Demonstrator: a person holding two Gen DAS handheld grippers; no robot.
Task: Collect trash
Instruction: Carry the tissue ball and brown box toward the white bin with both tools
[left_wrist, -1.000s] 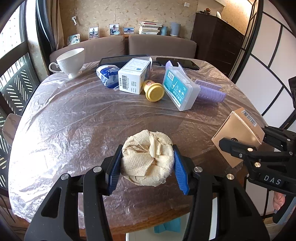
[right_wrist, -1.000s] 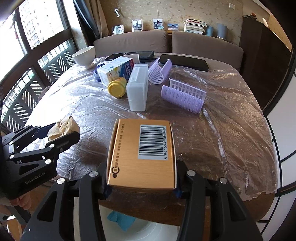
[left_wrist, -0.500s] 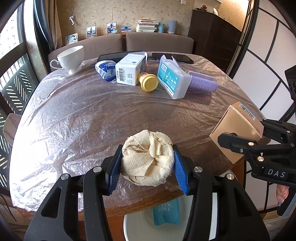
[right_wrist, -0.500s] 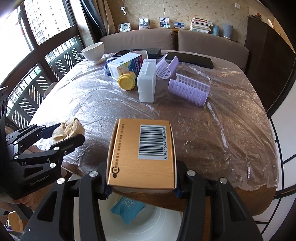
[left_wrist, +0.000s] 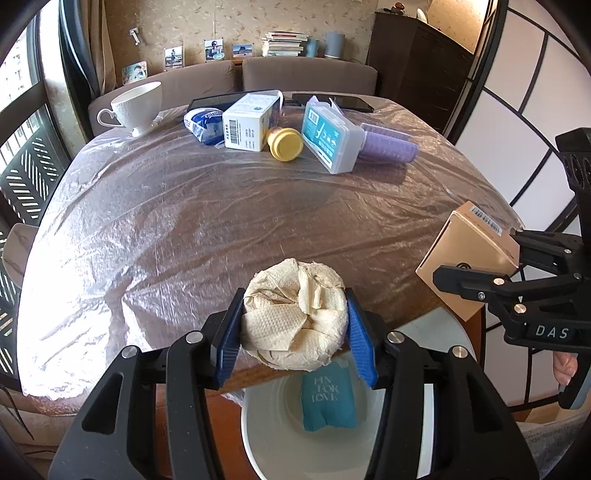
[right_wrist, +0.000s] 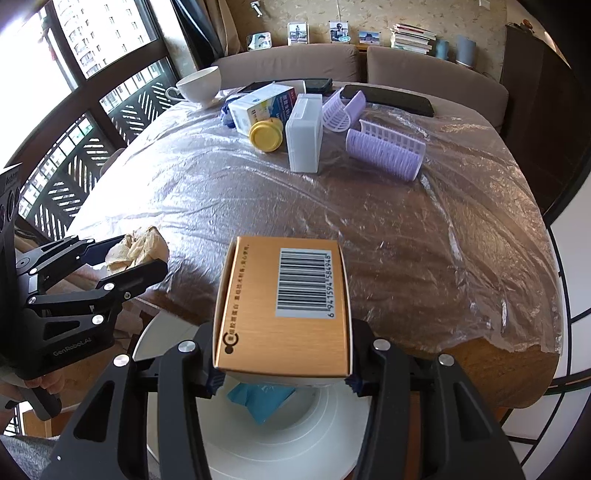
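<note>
My left gripper (left_wrist: 293, 332) is shut on a crumpled beige paper towel wad (left_wrist: 293, 314), held over the table's near edge. Below it stands a white trash bin (left_wrist: 273, 435) with a teal packet (left_wrist: 327, 402) inside. My right gripper (right_wrist: 282, 373) is shut on a gold cardboard box (right_wrist: 282, 306) with a barcode label, above the same white trash bin (right_wrist: 280, 443). In the left wrist view the gold box (left_wrist: 467, 254) and right gripper (left_wrist: 480, 275) show at the right. In the right wrist view the paper wad (right_wrist: 136, 249) and left gripper (right_wrist: 122, 254) show at the left.
The round table (left_wrist: 221, 221) is covered in clear plastic film. At its far side lie a white cup (left_wrist: 136, 105), a blue-white pouch (left_wrist: 205, 123), a white carton (left_wrist: 247, 123), a yellow-lidded jar (left_wrist: 284, 144), a clear plastic case (left_wrist: 328, 136) and purple rollers (left_wrist: 388, 146). Sofa behind.
Both grippers have drawn back from the table toward its near edge with their loads. The white bin and the teal packet have come into view beneath them.
</note>
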